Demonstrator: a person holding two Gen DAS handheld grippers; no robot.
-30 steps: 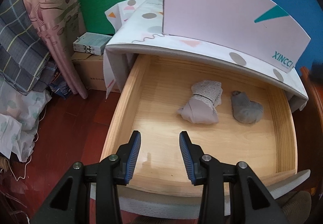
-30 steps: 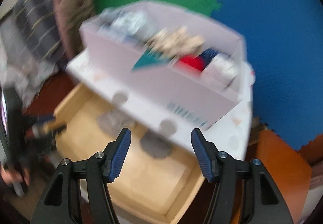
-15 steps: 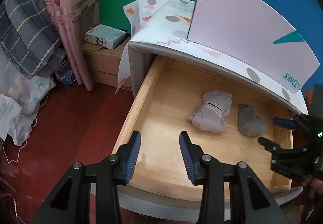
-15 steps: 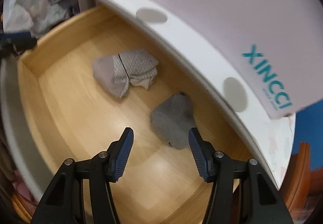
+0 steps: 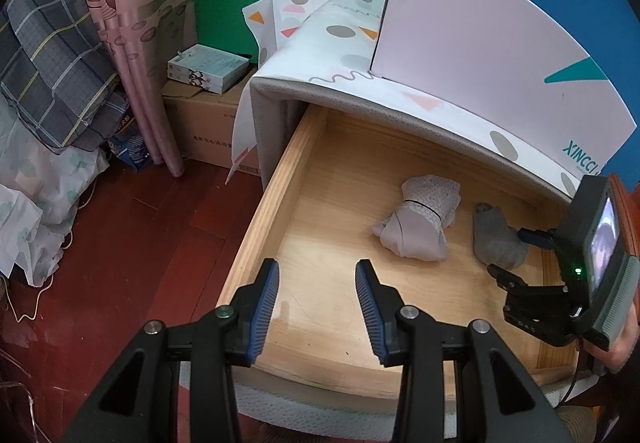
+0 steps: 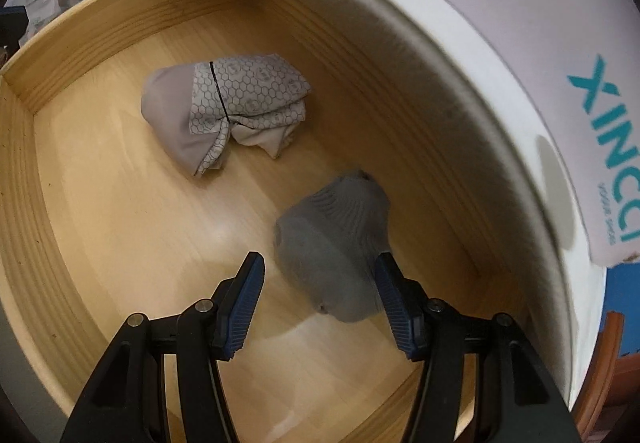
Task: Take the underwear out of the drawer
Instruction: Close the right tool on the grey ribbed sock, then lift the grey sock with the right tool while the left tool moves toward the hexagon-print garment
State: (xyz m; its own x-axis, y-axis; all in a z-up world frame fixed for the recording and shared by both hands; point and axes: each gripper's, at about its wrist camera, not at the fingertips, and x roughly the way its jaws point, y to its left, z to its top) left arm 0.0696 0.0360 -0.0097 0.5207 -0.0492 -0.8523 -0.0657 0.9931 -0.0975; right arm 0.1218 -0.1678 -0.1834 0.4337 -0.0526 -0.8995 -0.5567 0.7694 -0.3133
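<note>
my right gripper (image 6: 320, 283) is down in the drawer (image 5: 276, 187), jaws opening with the grey underwear (image 6: 332, 243) between them, pads not pressing it. the beige bundle (image 6: 224, 115) lies just left of it, toward the far wall. my left gripper (image 5: 316, 291) hovers over the near edge, jaws apart, empty.

Pink box (image 6: 520, 55) reads "XINCCI" (smaller print beneath illegible).

grey underwear (image 6: 332, 243) between opening right claw (image 6: 318, 285) pads
</note>
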